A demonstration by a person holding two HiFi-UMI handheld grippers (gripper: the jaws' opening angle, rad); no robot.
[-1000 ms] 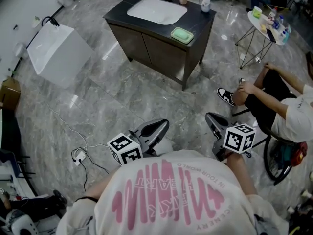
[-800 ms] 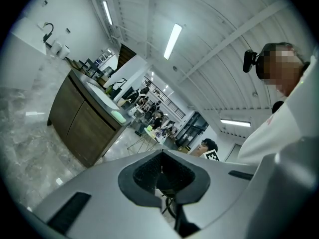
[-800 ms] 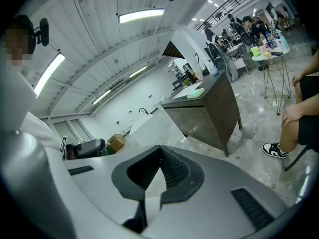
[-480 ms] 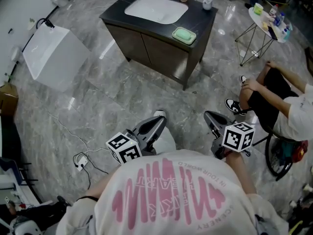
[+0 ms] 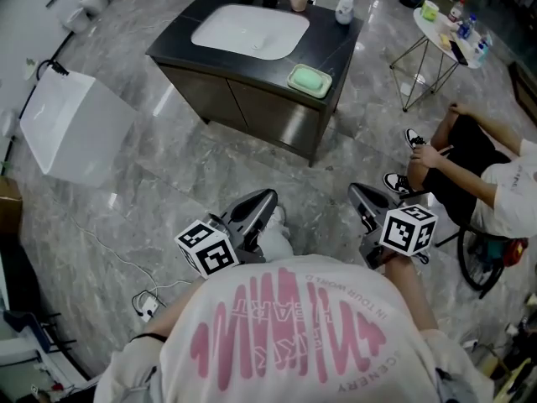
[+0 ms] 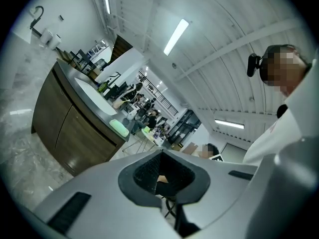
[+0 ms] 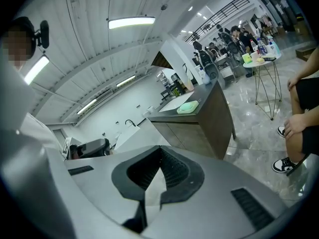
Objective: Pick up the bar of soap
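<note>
Well ahead of you in the head view, the bar of soap (image 5: 309, 79) lies on the vanity counter (image 5: 339, 44), at its near right corner. Your left gripper (image 5: 265, 198) and right gripper (image 5: 357, 193) are well short of it. Your left gripper view shows the jaws clenched on nothing. Your right gripper view shows the same: clenched and empty, with the soap far beyond.

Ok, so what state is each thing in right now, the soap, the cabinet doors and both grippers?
Soap: lying in its dish on the counter, untouched.
Cabinet doors: closed.
Left gripper: shut, empty.
Right gripper: shut, empty.
</note>
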